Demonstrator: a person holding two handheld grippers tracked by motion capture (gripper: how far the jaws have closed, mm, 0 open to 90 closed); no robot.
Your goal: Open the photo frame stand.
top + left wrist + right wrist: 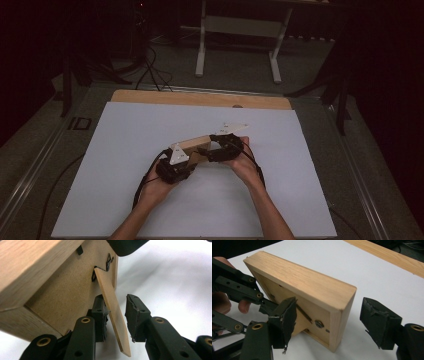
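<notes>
A wooden picture frame is tipped up off the white mat between my two grippers. In the left gripper view its fibreboard back faces me and a thin stand leg hangs from it. My left gripper has that leg between its pads; the left pad is close to it and the right pad stands clear. My right gripper straddles the frame's corner, one pad behind the back panel, the other well off the front. In the high view the left gripper is below the frame and the right gripper beside it.
The white mat covers the table, with a bare wooden strip along its far edge. Cables trail from both grippers toward the near side. Another table's white legs stand on the dark floor beyond.
</notes>
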